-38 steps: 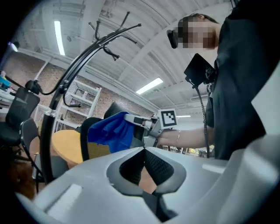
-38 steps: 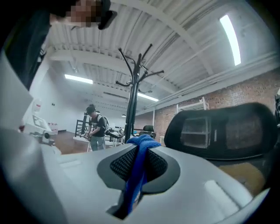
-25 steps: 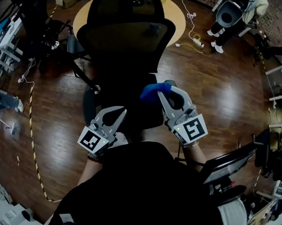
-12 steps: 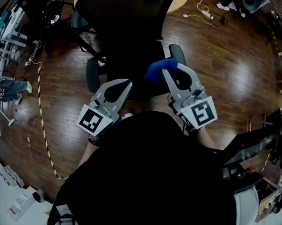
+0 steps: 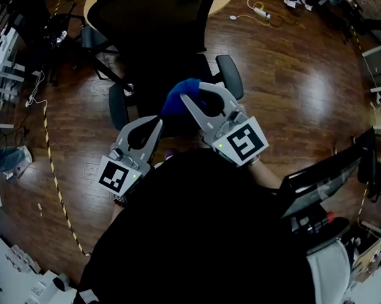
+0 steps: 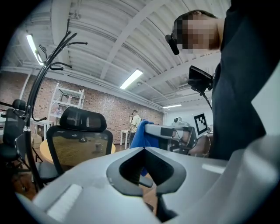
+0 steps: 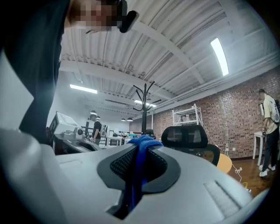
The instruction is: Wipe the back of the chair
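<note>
The black mesh-backed office chair point(image 5: 150, 22) stands in front of me, its back at the top of the head view and its seat point(image 5: 169, 71) below it. My right gripper point(image 5: 187, 100) is shut on a blue cloth point(image 5: 178, 96) and hovers over the seat's near edge. In the right gripper view the cloth point(image 7: 140, 146) is pinched between the jaws, with the chair point(image 7: 189, 136) beyond and apart from it. My left gripper point(image 5: 157, 122) is shut on nothing, low and to the left of the right one. The left gripper view shows the chair point(image 6: 81, 140) and the cloth point(image 6: 141, 131).
The chair's armrests point(image 5: 117, 107) point(image 5: 230, 75) flank the seat. A round wooden table point(image 5: 226, 0) stands behind the chair. A coat stand point(image 7: 144, 107) rises to the left of the chair, cables and a power strip point(image 5: 260, 13) lie on the wood floor, and desks stand at the left and right.
My right gripper has swung left with the blue cloth, toward the middle of the seat. The left gripper has stayed close by my body. The chair now sits higher in the head view.
</note>
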`<state>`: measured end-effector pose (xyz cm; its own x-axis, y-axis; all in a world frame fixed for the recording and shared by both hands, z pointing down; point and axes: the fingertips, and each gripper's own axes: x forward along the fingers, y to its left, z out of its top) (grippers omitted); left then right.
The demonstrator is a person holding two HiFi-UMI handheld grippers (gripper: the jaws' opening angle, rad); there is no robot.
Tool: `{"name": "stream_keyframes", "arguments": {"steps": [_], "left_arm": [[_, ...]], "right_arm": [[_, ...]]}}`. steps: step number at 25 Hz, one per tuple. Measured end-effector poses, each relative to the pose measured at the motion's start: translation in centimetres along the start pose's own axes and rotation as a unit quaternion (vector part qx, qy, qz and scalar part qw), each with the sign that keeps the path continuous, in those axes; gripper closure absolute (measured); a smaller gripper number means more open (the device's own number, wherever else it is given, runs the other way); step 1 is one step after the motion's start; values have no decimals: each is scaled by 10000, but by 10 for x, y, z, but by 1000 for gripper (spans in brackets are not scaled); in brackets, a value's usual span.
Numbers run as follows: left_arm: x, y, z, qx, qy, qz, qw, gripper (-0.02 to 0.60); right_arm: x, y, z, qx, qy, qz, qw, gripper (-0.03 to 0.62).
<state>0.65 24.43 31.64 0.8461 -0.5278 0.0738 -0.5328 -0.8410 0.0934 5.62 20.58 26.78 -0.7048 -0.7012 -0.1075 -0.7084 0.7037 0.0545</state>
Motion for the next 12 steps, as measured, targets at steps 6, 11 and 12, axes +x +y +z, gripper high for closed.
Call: {"name": "stream_keyframes", "arguments": {"steps": [6,11,12], "left_arm": [[-10,12,-13,-304,128,22,9995,575],[-5,7,-24,-335,342,-139,9988,575],[-4,5,-26,-340,371,-173,9986,575]], "right_arm": [[3,4,-26,198,505,-51,9985,569],[-5,-1,-37,342,663,-210,9970,569],[-7,-3,-38,359,668,-244,9968,569]]}}
